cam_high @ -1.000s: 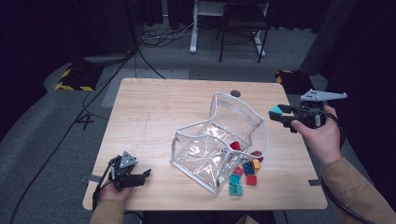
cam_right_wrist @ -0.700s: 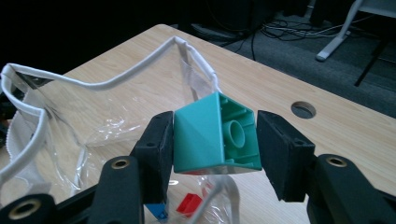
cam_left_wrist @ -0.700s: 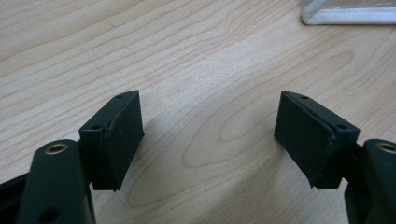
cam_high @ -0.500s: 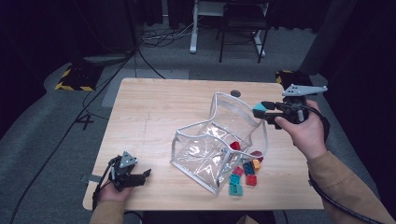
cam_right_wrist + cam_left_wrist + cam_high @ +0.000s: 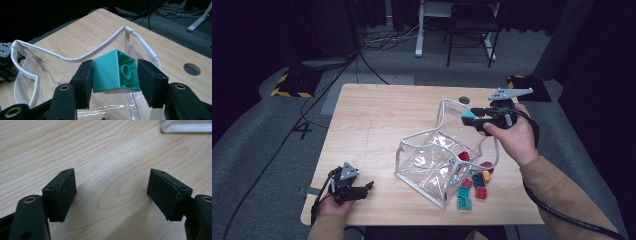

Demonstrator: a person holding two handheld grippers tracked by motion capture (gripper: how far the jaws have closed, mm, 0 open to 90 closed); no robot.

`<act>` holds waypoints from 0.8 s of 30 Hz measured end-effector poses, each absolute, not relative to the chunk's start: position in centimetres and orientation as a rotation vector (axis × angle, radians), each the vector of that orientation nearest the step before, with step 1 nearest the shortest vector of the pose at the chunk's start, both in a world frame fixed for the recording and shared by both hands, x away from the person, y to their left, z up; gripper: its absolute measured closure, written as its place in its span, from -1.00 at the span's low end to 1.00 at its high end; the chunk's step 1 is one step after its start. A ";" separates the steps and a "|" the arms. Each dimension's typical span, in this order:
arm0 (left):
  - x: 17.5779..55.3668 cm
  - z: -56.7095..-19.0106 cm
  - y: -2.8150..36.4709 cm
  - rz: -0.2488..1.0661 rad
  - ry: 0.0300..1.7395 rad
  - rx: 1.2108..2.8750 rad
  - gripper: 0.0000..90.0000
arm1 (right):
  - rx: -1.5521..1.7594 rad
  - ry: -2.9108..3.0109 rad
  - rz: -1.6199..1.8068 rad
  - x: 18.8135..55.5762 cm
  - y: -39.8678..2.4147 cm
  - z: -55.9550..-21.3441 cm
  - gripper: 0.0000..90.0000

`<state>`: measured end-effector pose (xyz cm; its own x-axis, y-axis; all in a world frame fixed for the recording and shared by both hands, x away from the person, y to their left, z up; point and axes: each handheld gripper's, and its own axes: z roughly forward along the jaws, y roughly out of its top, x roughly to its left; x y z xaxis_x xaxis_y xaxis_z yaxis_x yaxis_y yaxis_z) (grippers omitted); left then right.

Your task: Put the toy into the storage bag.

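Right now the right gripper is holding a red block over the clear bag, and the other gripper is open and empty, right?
Not quite: the block in the right gripper is teal, not red, as the right gripper view shows. It is over the clear bag, and the left gripper is open and empty.

right tool [image 5: 468, 116] grips teal block [image 5: 469, 114] | above clear bag [image 5: 432, 162] | left tool [image 5: 364, 188] open
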<state>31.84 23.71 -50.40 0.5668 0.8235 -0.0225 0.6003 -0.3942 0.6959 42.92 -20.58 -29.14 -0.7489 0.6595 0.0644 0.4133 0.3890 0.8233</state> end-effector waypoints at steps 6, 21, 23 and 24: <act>31.8 -50.4 23.7 0.431 1.133 2.133 -0.47 | 0.956 2.407 1.260 43.5 -18.7 -30.2 0.08; 31.8 -50.4 23.7 0.429 1.132 2.130 -0.47 | 0.994 2.535 1.084 44.8 -15.3 -34.0 0.08; 31.8 -50.4 23.7 0.429 1.133 2.131 -0.47 | 0.997 2.555 1.058 44.9 -15.0 -34.5 0.08; 31.8 -50.4 23.7 0.429 1.132 2.130 -0.47 | 0.997 2.571 1.033 45.0 -14.8 -34.8 0.08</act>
